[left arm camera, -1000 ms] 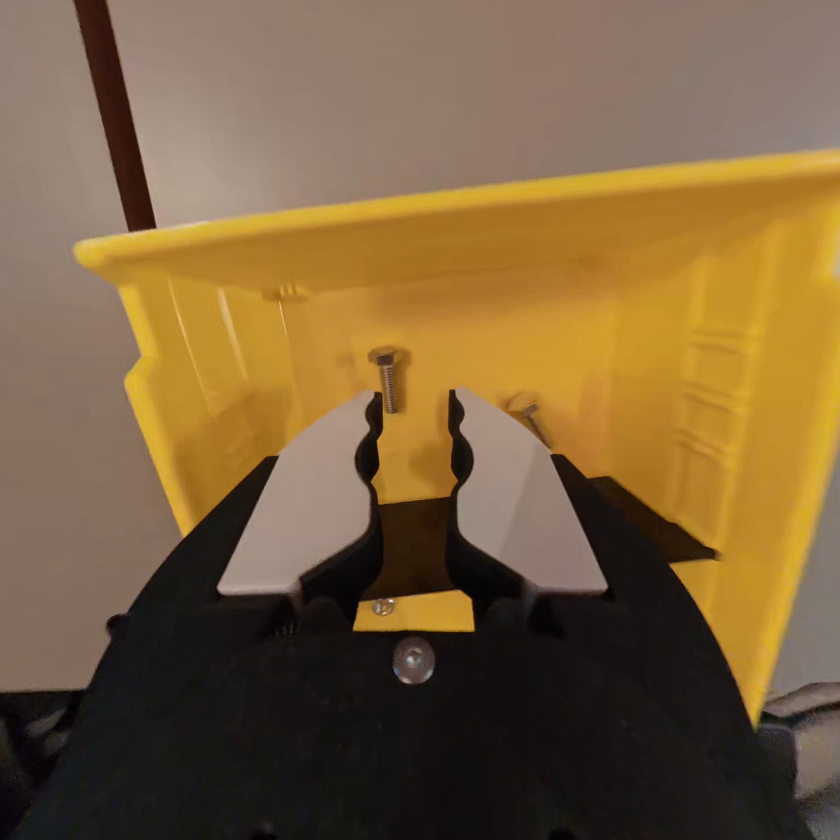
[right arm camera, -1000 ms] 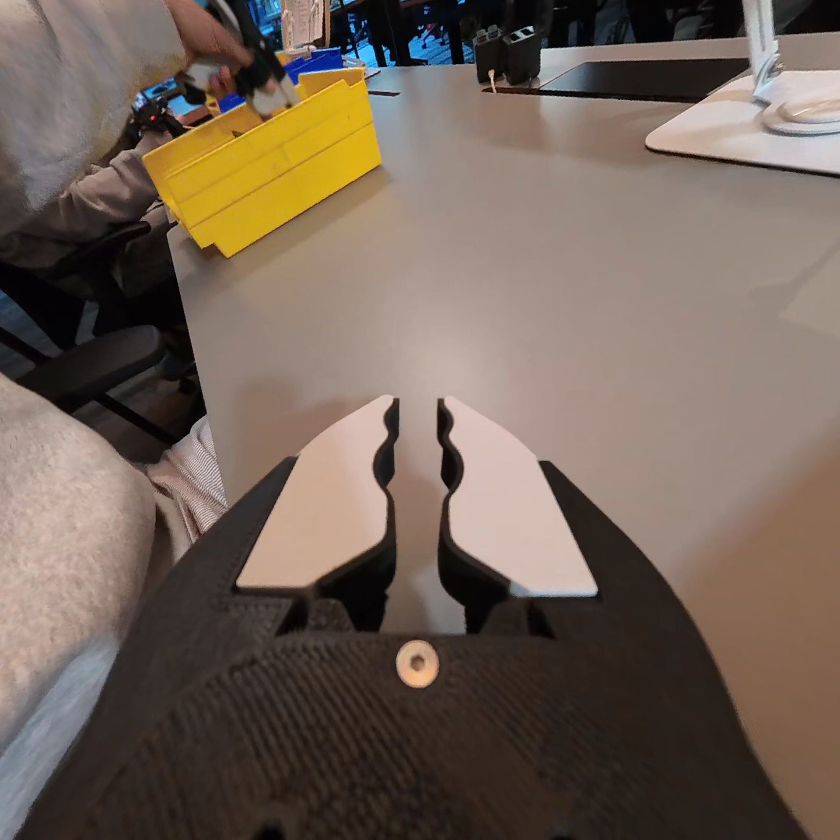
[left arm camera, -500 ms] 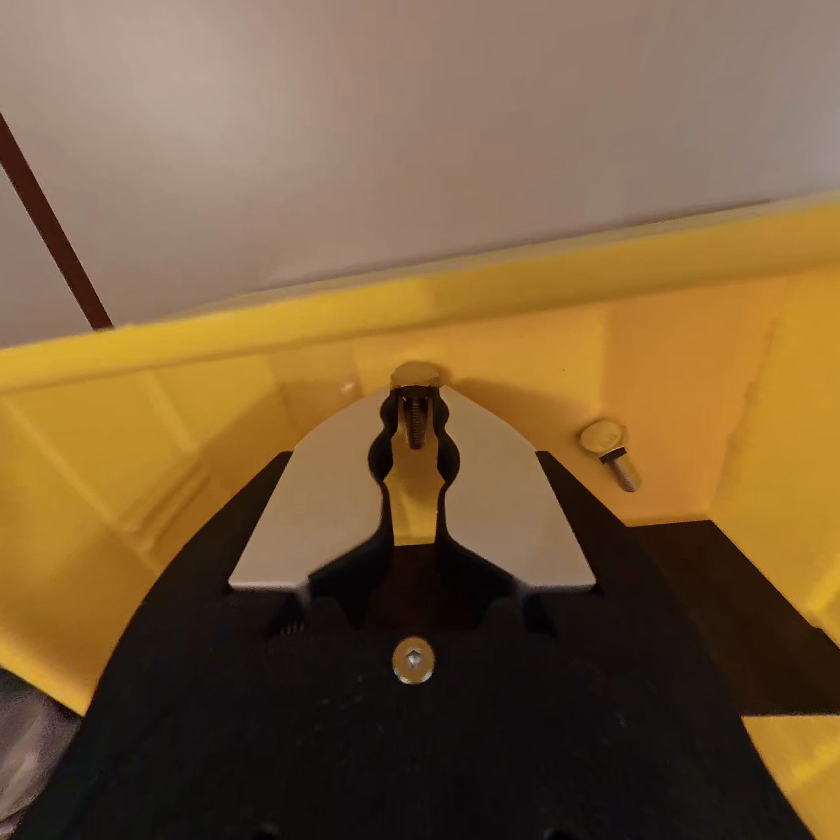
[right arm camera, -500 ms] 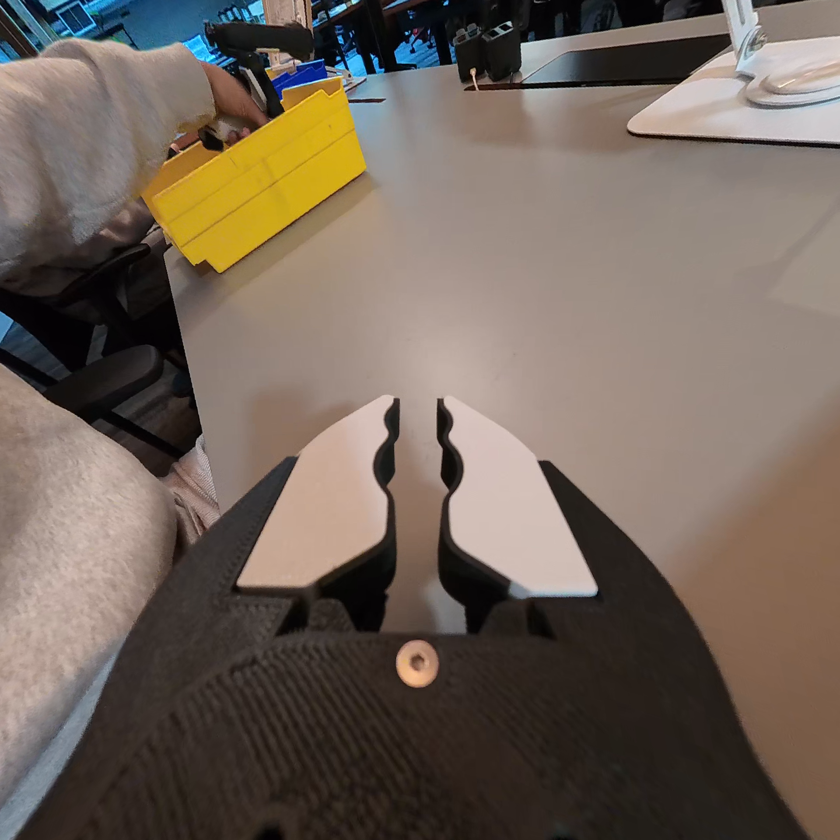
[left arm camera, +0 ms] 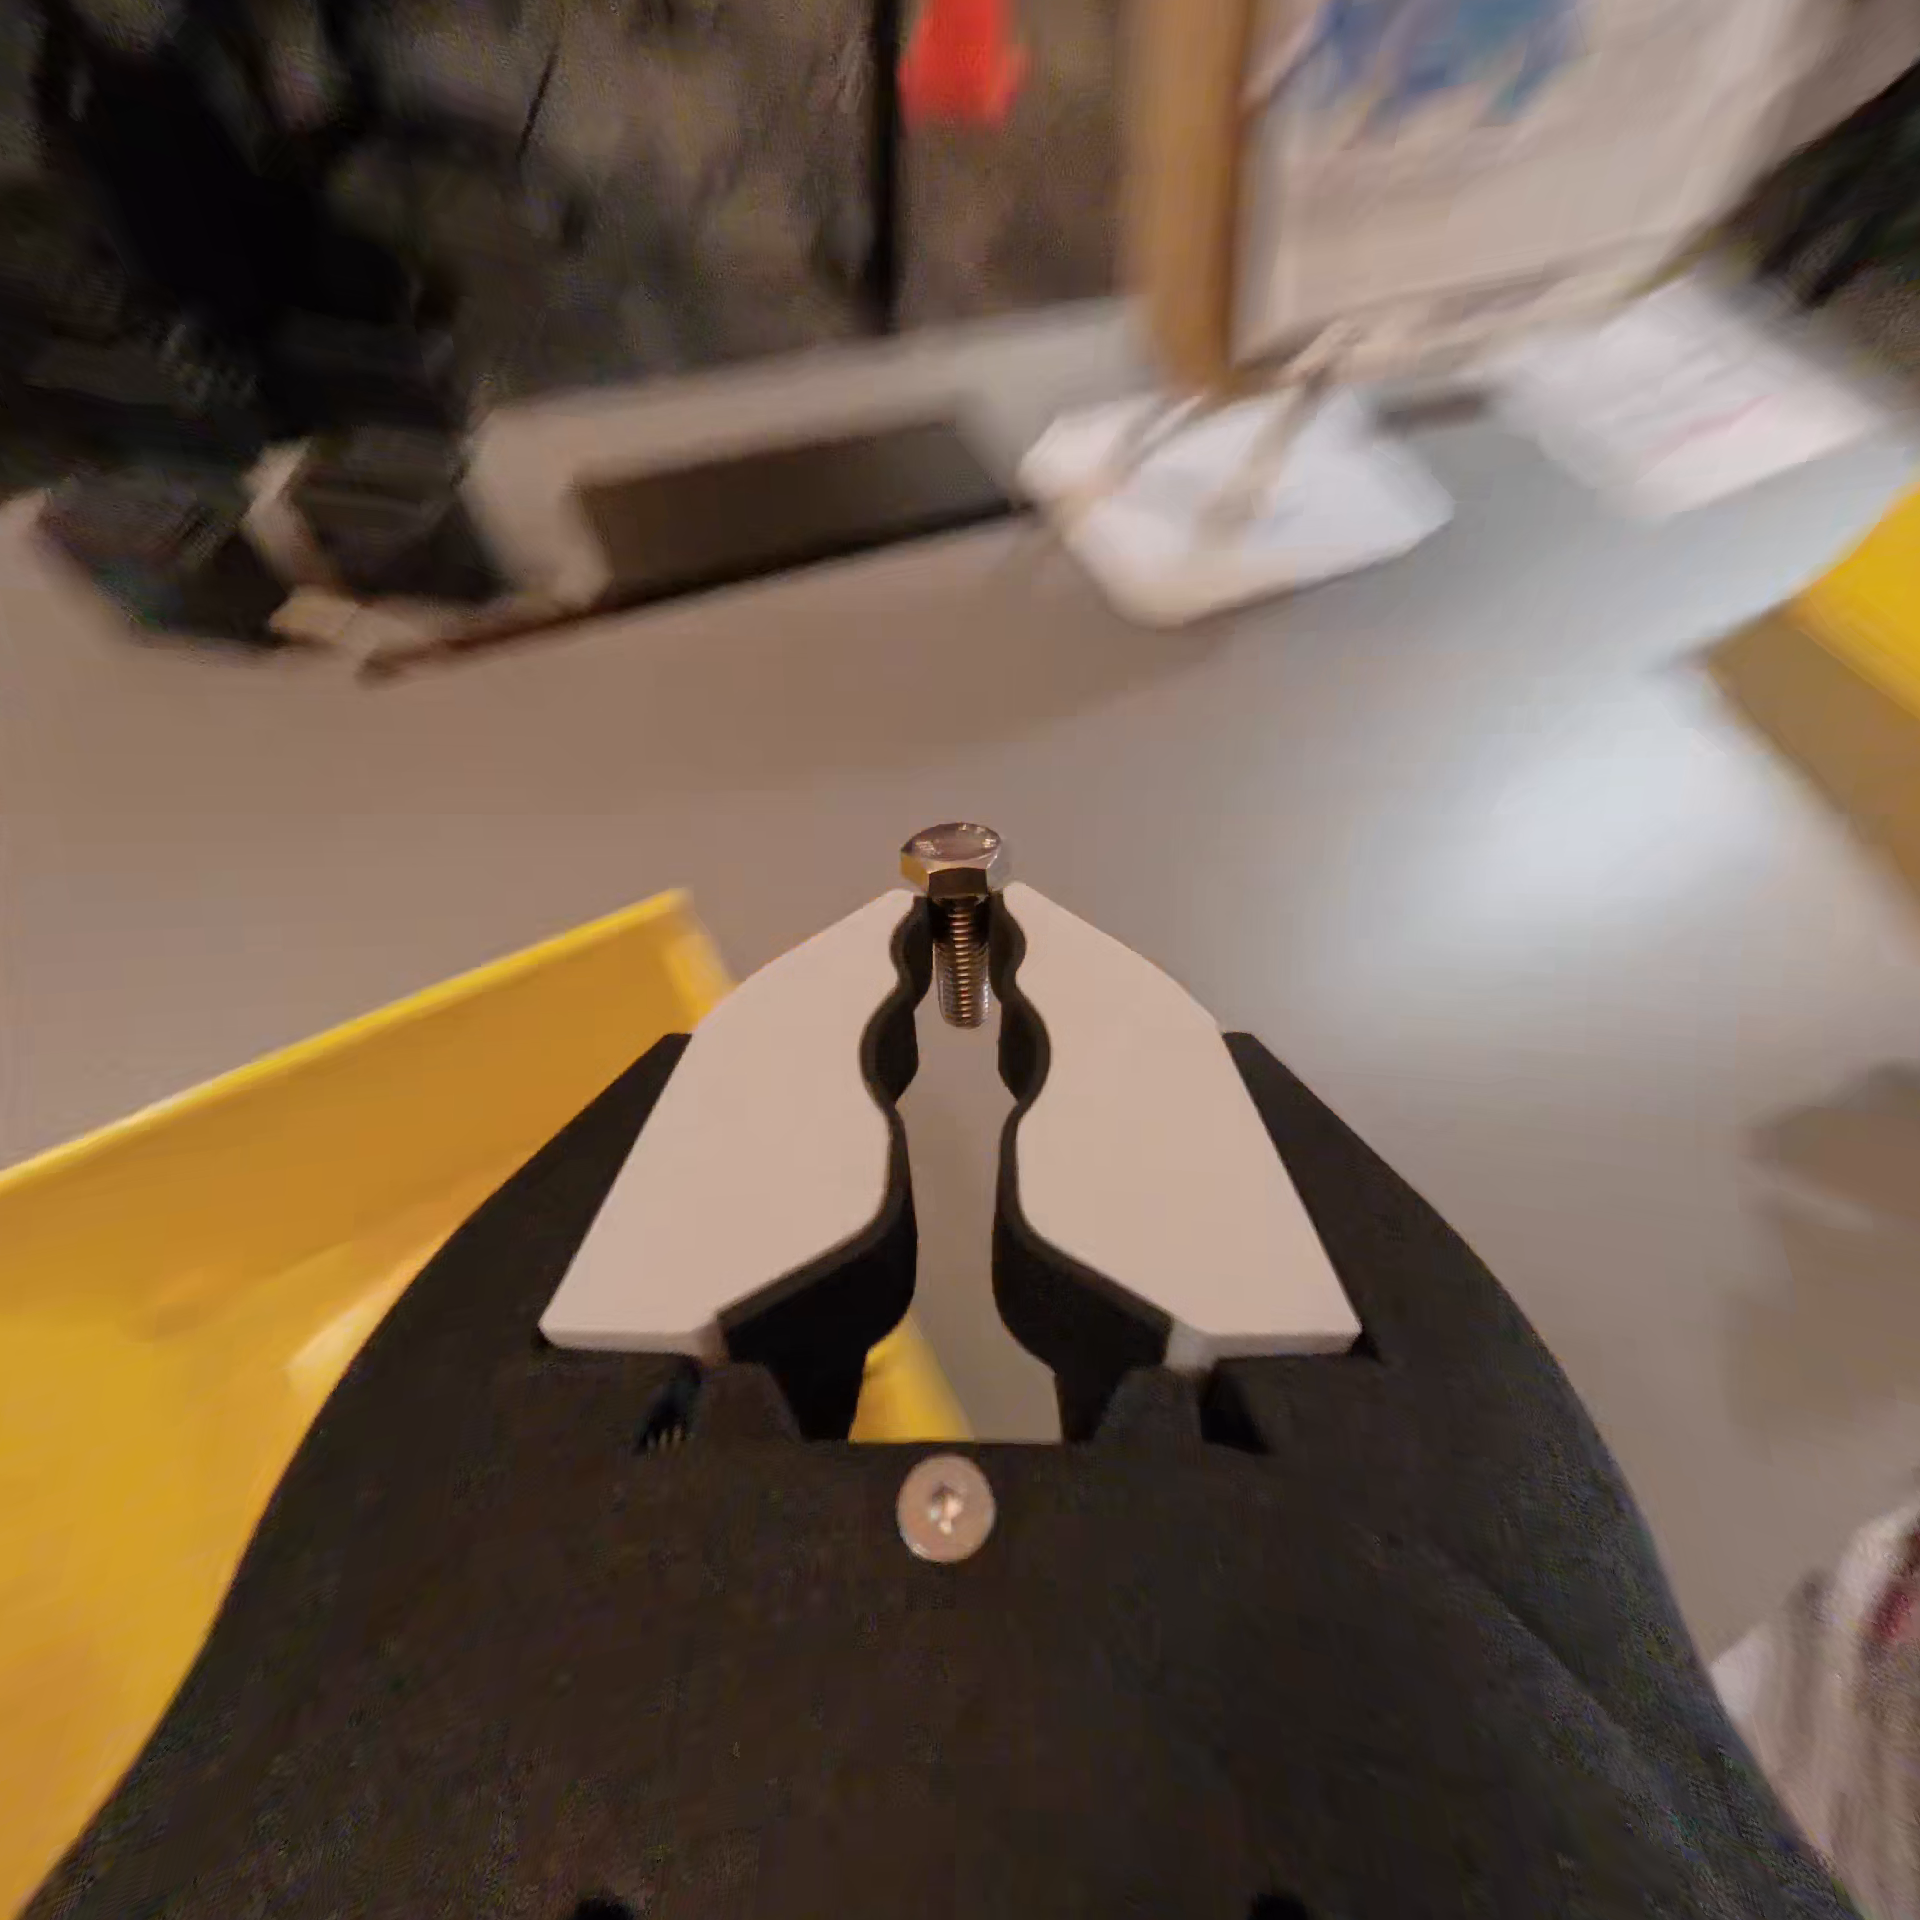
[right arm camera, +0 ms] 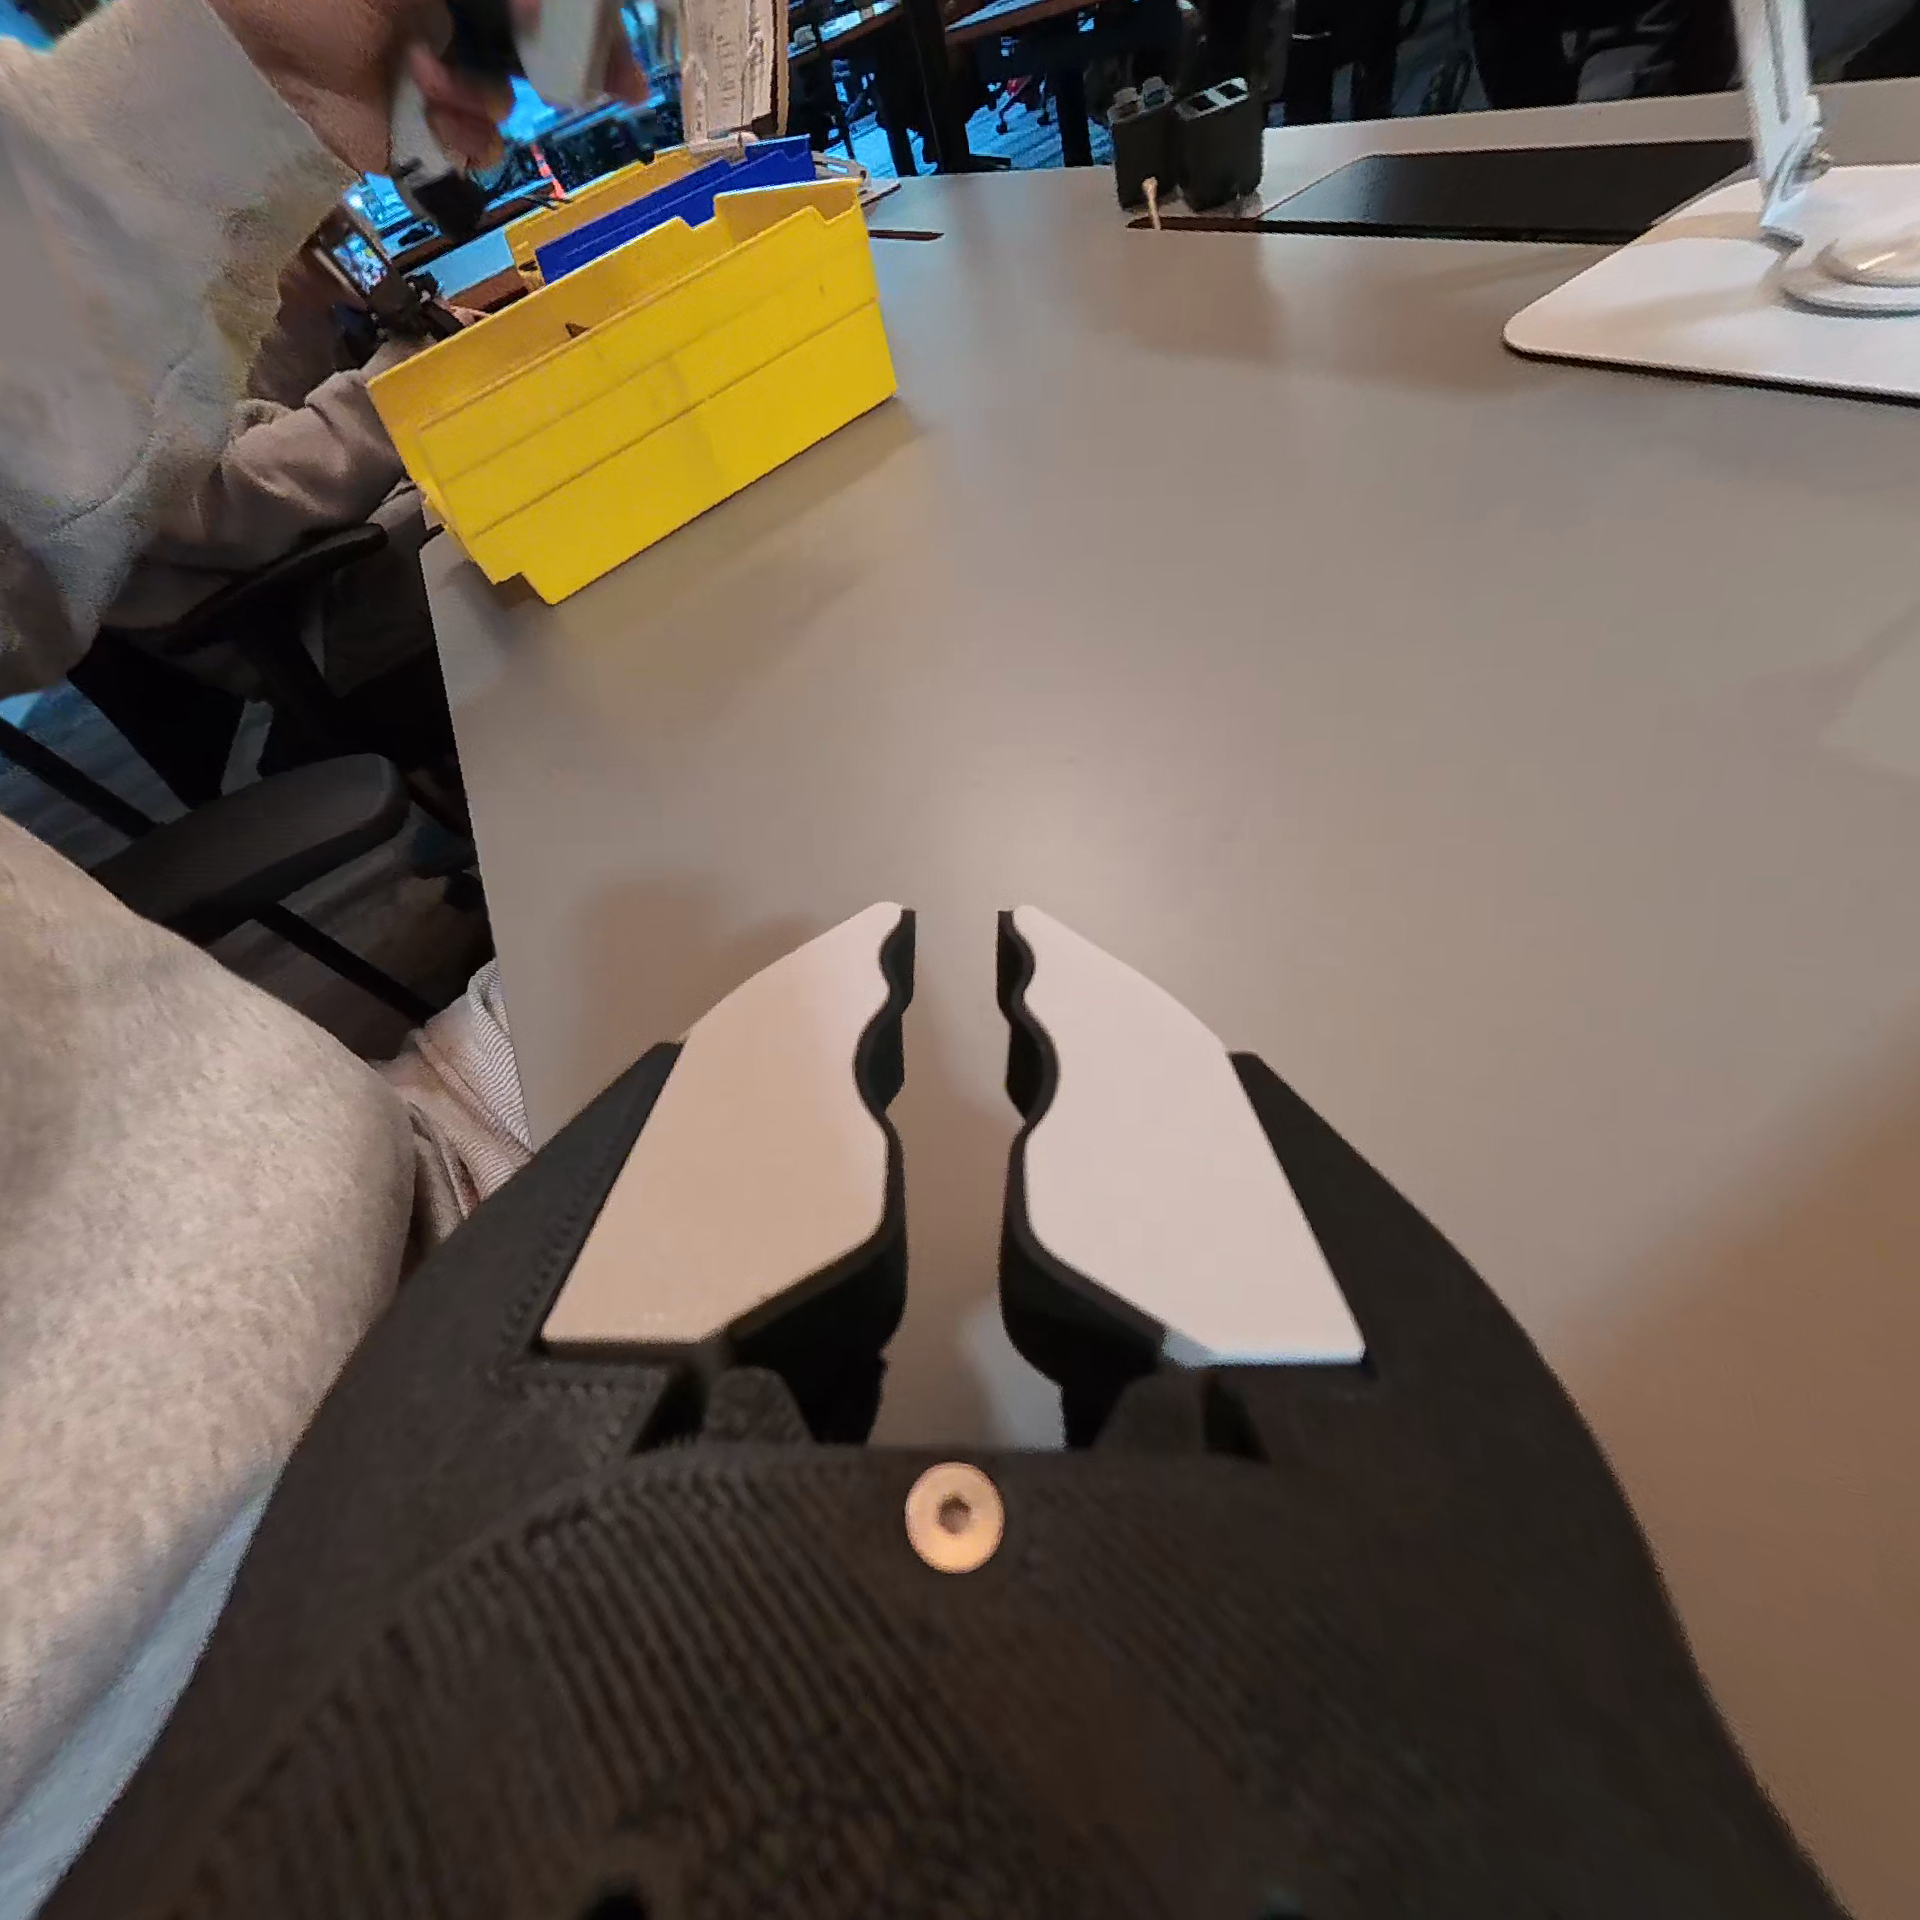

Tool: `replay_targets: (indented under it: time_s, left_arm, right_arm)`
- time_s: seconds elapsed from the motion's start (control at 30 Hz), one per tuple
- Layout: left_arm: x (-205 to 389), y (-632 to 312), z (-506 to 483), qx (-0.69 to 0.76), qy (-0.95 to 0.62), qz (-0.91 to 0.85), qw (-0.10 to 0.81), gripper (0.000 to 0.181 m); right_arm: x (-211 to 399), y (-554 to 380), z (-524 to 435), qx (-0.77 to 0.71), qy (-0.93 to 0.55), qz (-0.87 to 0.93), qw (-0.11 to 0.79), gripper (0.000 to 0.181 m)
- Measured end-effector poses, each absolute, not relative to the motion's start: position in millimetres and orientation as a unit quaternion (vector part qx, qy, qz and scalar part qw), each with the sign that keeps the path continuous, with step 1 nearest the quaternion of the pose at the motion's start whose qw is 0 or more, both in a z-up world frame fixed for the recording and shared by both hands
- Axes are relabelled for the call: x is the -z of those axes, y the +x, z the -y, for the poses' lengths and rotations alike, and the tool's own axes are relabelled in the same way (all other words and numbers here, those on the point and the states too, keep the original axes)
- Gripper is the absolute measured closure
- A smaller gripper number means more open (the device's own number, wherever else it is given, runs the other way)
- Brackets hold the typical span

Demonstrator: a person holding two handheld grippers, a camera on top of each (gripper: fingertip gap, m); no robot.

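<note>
My left gripper [left arm camera: 956, 914] is shut on a steel hex bolt [left arm camera: 956, 940], held by its threaded shank with the head past the fingertips. It is lifted above the yellow bin [left arm camera: 260, 1195], whose rim shows at lower left. In the right wrist view the same yellow bin [right arm camera: 644, 405] stands near the table's left edge, and the left gripper shows blurred in a hand [right arm camera: 457, 83] above it. My right gripper [right arm camera: 956, 920] hovers low over the grey table [right arm camera: 1299, 675], its fingers a narrow gap apart with nothing between them.
A blue bin [right arm camera: 665, 213] stands behind the yellow one. A white monitor base [right arm camera: 1745, 312] sits at the far right, with a dark mat [right arm camera: 1496, 192] and two small black holders [right arm camera: 1184, 145] at the back. A black chair [right arm camera: 239, 831] is left of the table. The tips of one gripper are about 45 centimeters away from the tips of the other.
My left gripper closed on the bolt inside the yellow bin, then lifted it up and out; the view now swings over the table. My right gripper stayed nearly still.
</note>
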State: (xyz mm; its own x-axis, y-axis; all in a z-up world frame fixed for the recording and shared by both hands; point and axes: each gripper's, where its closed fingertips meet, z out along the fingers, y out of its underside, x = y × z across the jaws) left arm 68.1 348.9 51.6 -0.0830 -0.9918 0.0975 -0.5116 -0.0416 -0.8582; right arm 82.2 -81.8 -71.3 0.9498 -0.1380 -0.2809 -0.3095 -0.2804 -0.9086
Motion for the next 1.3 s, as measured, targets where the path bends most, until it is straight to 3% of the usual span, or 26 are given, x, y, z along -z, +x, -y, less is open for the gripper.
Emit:
replay_targets:
  time_s: [0.03,0.2,0.43,0.63,1.1,1.3]
  left_arm:
    - [-70.8,68.5,-314.5,0.459,-0.572,-0.605,0.310,0.169]
    - [-112.5,51.2,-157.7,0.695,-0.416,-0.525,0.262,0.170]
    - [-67.7,42.9,-25.0,0.793,-0.350,-0.480,0.135,0.170]
    - [-43.0,44.3,3.8,0.849,-0.409,-0.333,-0.001,0.170]
    - [-28.5,33.5,30.9,0.863,-0.376,-0.325,-0.087,0.170]
    - [-24.1,33.4,29.0,0.866,-0.367,-0.321,-0.108,0.170]
  right_arm:
    - [70.8,79.6,80.2,-0.073,-0.797,-0.135,0.584,0.166]
    - [65.7,61.2,71.2,-0.072,-0.800,-0.100,0.587,0.166]
    - [25.4,41.9,66.2,-0.043,-0.759,-0.058,0.647,0.161]
    - [2.8,40.3,68.5,0.067,-0.728,-0.021,0.682,0.146]
    - [-28.7,26.6,26.2,0.047,-0.668,-0.021,0.743,0.153]
    - [-13.5,27.4,24.2,0.031,-0.672,-0.023,0.740,0.161]
